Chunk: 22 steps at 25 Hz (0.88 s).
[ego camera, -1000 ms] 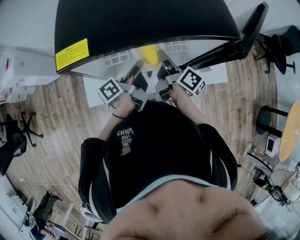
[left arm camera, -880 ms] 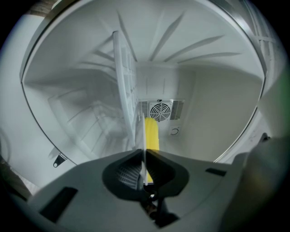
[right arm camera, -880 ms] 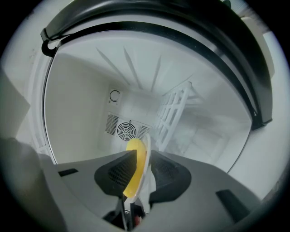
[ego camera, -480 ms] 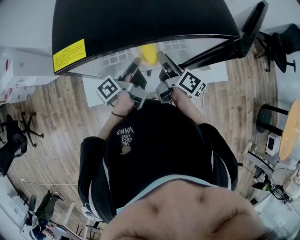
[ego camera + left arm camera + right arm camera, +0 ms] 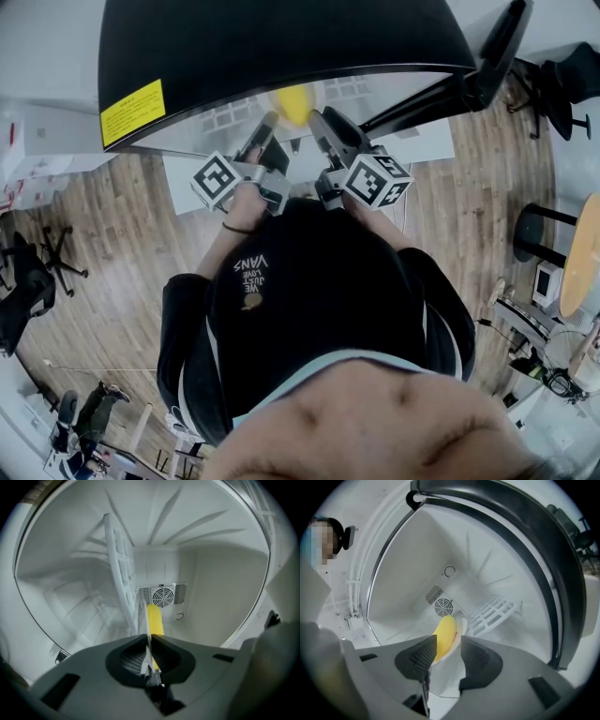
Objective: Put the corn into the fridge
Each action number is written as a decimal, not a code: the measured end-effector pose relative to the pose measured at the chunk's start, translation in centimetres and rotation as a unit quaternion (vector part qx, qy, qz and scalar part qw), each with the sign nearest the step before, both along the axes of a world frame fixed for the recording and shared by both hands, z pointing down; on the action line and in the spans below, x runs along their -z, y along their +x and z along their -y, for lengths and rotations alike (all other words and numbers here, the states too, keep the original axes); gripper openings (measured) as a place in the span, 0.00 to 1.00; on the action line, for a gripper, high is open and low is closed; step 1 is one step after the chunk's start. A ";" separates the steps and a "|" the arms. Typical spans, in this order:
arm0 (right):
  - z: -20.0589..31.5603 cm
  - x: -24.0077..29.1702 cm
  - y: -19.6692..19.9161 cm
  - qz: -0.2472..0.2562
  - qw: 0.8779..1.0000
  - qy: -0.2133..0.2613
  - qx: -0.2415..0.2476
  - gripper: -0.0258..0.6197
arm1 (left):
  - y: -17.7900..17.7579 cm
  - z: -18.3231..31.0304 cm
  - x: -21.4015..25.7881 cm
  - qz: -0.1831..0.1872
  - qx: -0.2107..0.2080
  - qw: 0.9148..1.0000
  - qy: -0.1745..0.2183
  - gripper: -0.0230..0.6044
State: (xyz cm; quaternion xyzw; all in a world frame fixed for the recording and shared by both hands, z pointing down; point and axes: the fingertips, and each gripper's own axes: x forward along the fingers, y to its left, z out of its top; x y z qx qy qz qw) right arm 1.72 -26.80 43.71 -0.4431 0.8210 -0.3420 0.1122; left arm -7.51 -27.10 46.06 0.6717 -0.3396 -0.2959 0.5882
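Fridge [image 5: 225,592] walls smooth white plastic; corn [image 5: 444,637] glossy yellow; white tray [image 5: 443,679] thin, smooth; floor [image 5: 122,216] matt wood planks.

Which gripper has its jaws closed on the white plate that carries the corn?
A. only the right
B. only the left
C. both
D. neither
B: the left gripper pinches the plate by its rim, while the right gripper has just been opening its jaws, which stand apart round the plate without pressing it; the corn lies beyond.
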 end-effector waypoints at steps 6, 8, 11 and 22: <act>-0.5 0.3 -0.1 -0.035 0.999 0.026 0.009 0.27 | 0.1 -0.1 0.5 0.031 0.001 0.999 0.032 0.10; -0.8 0.4 -0.2 -0.054 0.998 0.038 0.014 0.27 | 0.0 -0.3 0.6 0.050 0.001 0.998 0.042 0.10; -1.1 0.4 -0.5 -0.071 0.996 0.047 0.023 0.27 | -0.3 -0.5 0.5 0.083 0.004 0.995 0.053 0.10; -2.3 -0.2 -1.0 -0.118 0.990 0.062 0.044 0.24 | -0.6 -1.1 0.7 0.137 0.013 0.987 0.087 0.10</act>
